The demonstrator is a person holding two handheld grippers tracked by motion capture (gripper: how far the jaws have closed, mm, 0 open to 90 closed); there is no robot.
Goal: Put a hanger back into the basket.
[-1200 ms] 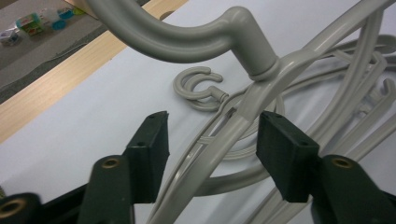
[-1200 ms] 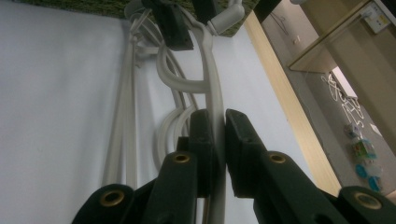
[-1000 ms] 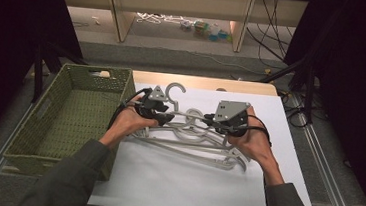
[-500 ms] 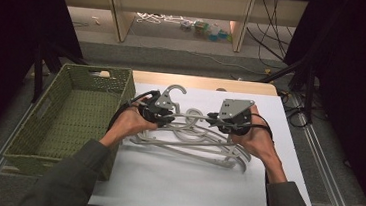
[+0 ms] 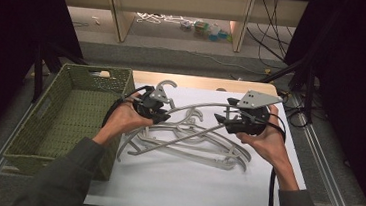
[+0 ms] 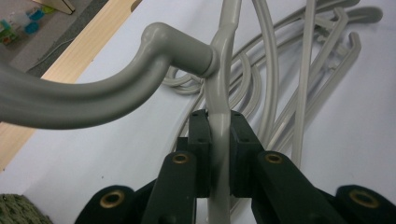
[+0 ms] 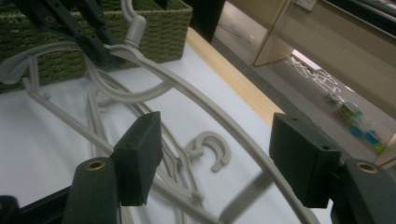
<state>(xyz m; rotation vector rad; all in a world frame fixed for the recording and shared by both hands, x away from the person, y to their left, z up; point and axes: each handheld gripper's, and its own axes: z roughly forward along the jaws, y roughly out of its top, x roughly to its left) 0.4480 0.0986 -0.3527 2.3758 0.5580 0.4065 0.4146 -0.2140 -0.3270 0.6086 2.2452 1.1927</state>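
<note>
A grey plastic hanger (image 5: 196,105) is lifted above a loose pile of like hangers (image 5: 192,146) on the white table top (image 5: 188,189). My left gripper (image 5: 162,112) is shut on this hanger just below its hook (image 5: 165,85). In the left gripper view the pads (image 6: 200,140) press on its neck (image 6: 219,70). My right gripper (image 5: 219,119) is open, and its jaws have just been opening. The hanger's long arm (image 7: 201,105) runs between the spread pads (image 7: 137,158) without touching them. The left gripper (image 7: 100,44) holds the far end.
A green woven basket (image 5: 122,85) stands at the table's left, close to my left hand. A wooden strip (image 5: 208,83) edges the far side. Beyond it, shelving and small clutter (image 5: 207,30) sit on the floor. Cables (image 5: 290,112) hang at the right.
The right gripper's jaws have spread apart off the hanger's arm. The left gripper has closed on the hanger near its hook, and that end has risen a little.
</note>
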